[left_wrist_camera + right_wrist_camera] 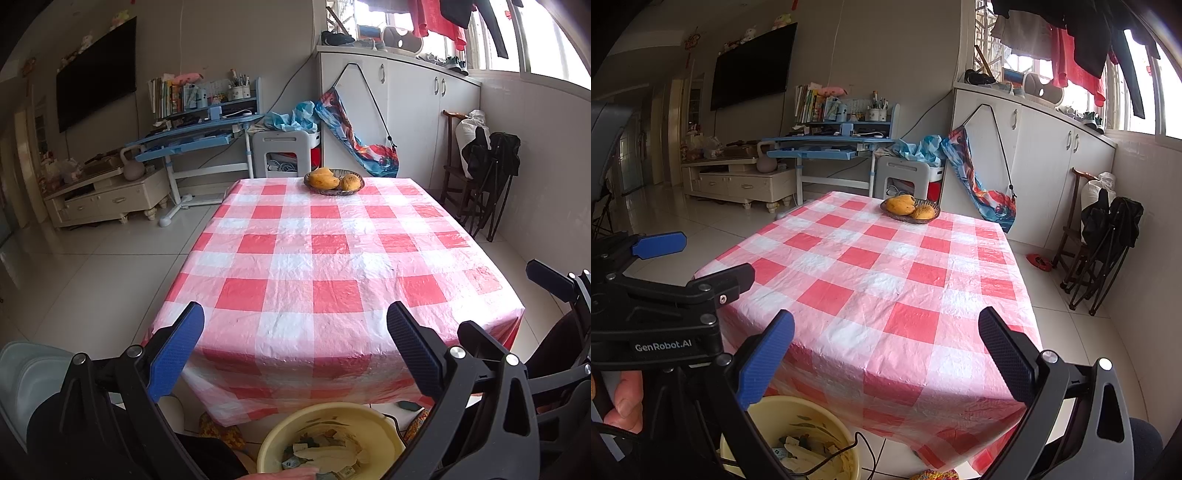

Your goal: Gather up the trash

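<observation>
Bare checked tablecloth [332, 266]; sole obstacle, far fruit basket [333, 181].

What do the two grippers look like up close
Both grippers, left and right, have black angular plastic frames with silver bolts. Each has one blue textured finger pad and one darker pad. White GenRobot.AI lettering marks the left one.

Daylight is streaming through the windows [546, 40] on the right, where laundry [439, 18] is hanging. White cabinets [413, 107] are running beneath them. A dark television [96, 74] is hanging on the grey wall [229, 37] above a cream media unit [107, 195]. A blue desk [199, 136] is standing in the corner, and pale glossy floor tiles [92, 273] are reflecting the light.
</observation>
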Demonstrator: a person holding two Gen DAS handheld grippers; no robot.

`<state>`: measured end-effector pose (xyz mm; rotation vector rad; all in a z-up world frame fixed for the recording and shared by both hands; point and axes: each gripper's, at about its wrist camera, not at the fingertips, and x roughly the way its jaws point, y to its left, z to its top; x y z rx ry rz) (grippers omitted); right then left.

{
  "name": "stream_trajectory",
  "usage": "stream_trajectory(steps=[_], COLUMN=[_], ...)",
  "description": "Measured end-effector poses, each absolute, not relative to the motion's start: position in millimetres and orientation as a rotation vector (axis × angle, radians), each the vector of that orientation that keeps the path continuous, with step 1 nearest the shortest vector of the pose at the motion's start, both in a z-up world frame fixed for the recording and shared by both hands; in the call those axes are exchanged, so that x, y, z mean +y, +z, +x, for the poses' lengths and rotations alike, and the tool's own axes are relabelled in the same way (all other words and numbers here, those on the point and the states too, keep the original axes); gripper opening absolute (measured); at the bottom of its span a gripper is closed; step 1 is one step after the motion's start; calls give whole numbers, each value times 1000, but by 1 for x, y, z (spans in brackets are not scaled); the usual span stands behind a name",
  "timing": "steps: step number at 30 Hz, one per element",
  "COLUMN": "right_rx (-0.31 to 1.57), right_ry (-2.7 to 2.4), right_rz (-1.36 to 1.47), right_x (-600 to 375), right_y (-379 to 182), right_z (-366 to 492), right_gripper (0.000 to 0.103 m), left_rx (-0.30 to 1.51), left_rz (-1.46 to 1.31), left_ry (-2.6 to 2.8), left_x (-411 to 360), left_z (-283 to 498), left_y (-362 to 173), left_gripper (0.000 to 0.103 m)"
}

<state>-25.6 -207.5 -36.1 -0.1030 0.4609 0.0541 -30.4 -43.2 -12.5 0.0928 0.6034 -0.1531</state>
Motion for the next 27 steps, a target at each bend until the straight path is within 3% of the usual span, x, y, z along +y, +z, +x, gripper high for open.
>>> stream_trajectory(steps=[27], right_rx=[460], right_ry=[50], right_rz=[-94], right_x=[-208], right_y=[-41], right_z=[-25], right_gripper=[95], left_rx=[594], left_rz=[90], left_ry=[-156], left_x=[-43], left_z=[-30], left_y=[-5], left_gripper=[96])
